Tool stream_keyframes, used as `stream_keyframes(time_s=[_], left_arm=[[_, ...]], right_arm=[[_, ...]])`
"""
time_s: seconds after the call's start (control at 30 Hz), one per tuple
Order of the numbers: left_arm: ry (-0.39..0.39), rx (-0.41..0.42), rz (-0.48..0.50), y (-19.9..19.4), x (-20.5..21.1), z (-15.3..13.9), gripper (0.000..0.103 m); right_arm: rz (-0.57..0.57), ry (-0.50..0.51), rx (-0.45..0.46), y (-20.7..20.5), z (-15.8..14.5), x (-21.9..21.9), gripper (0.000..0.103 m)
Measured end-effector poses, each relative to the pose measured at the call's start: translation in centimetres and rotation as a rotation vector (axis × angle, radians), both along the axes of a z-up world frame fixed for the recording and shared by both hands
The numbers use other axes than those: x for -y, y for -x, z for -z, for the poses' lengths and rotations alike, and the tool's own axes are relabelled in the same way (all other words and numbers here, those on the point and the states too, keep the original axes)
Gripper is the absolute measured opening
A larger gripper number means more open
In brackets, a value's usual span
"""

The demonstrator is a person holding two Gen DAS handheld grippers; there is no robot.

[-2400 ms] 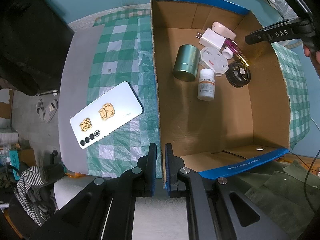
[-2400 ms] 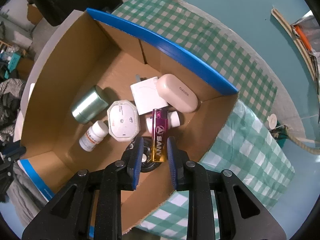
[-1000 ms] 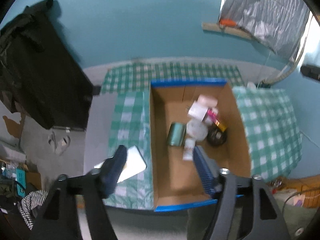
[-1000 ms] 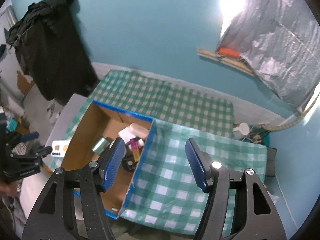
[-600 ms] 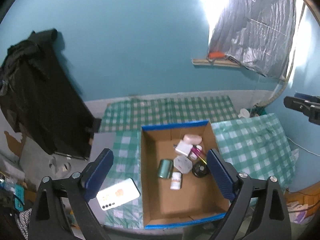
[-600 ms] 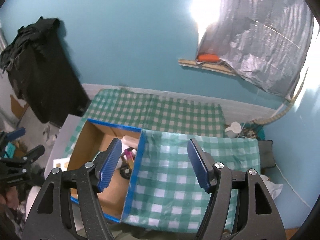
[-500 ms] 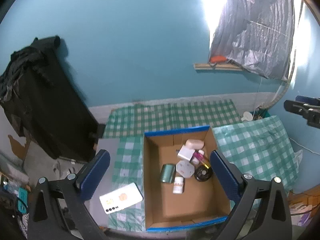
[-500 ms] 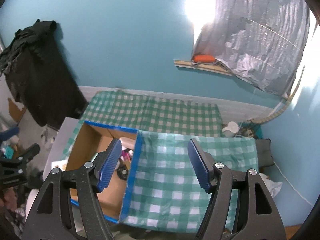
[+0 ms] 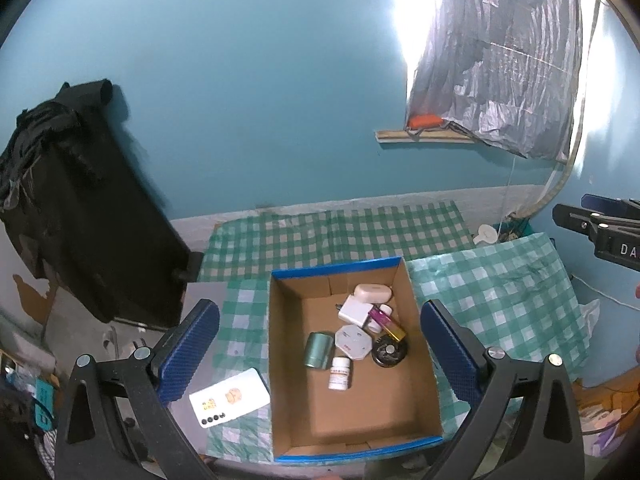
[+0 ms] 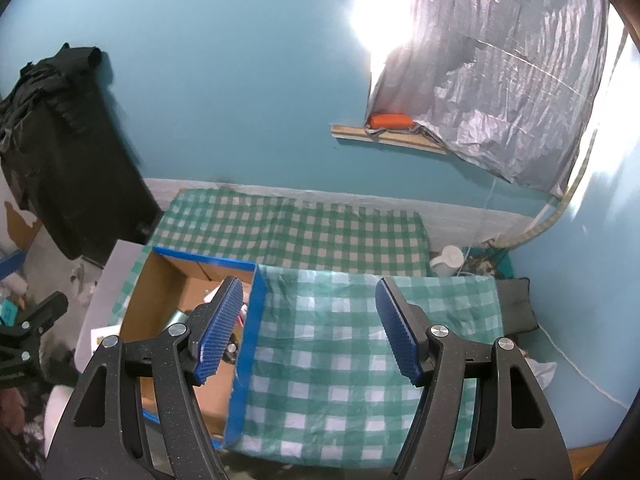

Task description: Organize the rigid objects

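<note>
Both sets of fingers are spread wide, holding nothing: left gripper (image 9: 320, 350) sits lower centre over the cardboard box (image 9: 280, 360), right gripper (image 10: 308, 330) over the checked cloth (image 10: 340, 360). Phone (image 9: 230, 397) lies lower left outside the box, so I'd drop the left gripper onto it and pinch its long edges.

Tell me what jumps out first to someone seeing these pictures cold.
The open cardboard box with blue-taped rims, centre of the checked cloth, holding a cluster of small items: a green tin, a pill bottle and a purple lighter. A white phone lies outside, left of it. Both grippers hang wide open and empty above.
</note>
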State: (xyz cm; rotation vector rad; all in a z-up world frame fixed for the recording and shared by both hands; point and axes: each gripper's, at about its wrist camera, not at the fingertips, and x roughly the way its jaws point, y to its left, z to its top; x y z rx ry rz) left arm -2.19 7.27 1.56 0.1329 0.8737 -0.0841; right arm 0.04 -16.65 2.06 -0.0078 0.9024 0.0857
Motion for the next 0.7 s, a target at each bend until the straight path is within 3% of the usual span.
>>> stream_keyframes(time_s=[0.7], left_arm=[[-0.007,-0.014,-0.004,0.18,1.05,-0.44,0.101]], right_arm=[[-0.014,-0.001,-0.004,0.02,-0.22,0.55,0.068]])
